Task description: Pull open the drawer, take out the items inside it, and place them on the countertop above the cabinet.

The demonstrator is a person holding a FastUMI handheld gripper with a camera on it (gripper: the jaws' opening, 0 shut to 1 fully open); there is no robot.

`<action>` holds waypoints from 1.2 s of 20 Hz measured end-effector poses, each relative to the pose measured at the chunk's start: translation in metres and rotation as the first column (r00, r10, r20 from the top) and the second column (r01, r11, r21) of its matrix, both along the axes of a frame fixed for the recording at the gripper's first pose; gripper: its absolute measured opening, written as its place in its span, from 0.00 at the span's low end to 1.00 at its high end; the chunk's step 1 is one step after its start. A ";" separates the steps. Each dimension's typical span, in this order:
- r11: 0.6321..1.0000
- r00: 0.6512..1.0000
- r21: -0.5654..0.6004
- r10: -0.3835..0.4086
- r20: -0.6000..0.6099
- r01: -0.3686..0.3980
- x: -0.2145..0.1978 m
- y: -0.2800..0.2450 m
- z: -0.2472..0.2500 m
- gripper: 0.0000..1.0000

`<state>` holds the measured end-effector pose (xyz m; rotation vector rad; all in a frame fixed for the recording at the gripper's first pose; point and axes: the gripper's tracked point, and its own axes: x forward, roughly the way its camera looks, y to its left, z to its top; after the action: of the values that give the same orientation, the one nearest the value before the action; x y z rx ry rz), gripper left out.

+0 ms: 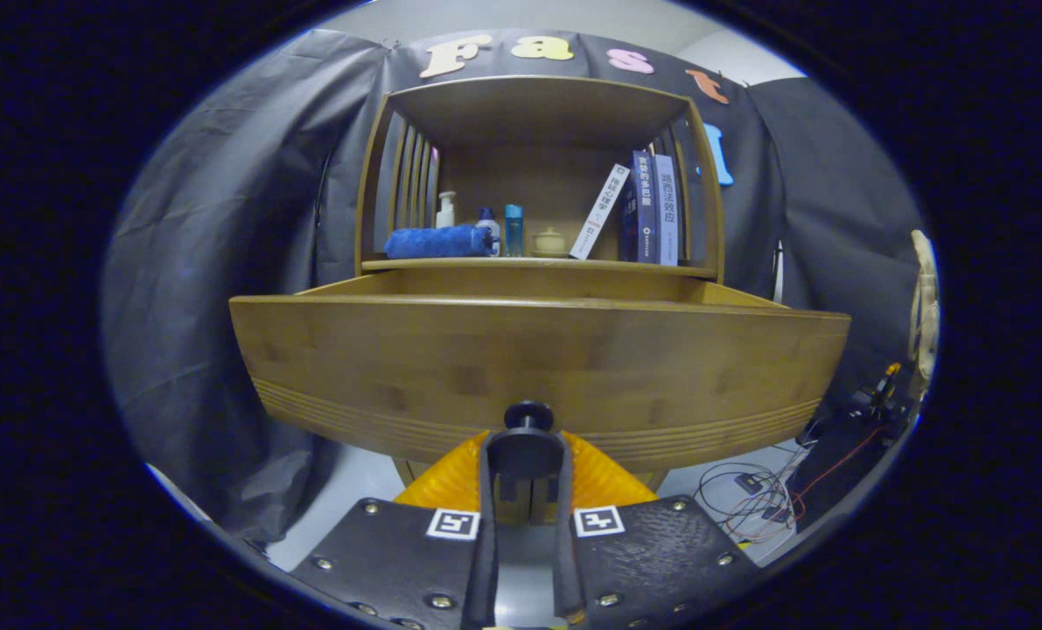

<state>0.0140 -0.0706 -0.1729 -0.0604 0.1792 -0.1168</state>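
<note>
The wooden drawer [538, 367] is pulled well out of the cabinet, and its wide front panel stands right in front of me. My gripper [529, 437] is shut on the drawer's small dark knob [529, 414] at the lower middle of that panel, with the fingers closed together around it. The front panel hides what lies inside the drawer. Beyond the drawer's back edge runs the countertop [695, 269], under an open wooden shelf box.
On the countertop lie a rolled blue towel [437, 241], a white pump bottle [445, 210], a blue bottle [514, 229], a small jar [549, 241] and leaning books [652, 208]. Loose cables [748, 499] lie on the floor at the right.
</note>
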 end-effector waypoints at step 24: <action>0.995 0.996 -0.089 -0.047 0.077 0.053 -0.018 -0.010 0.137 0.98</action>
<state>-0.0040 -0.0803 -0.0357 -0.1421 0.1009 -0.1770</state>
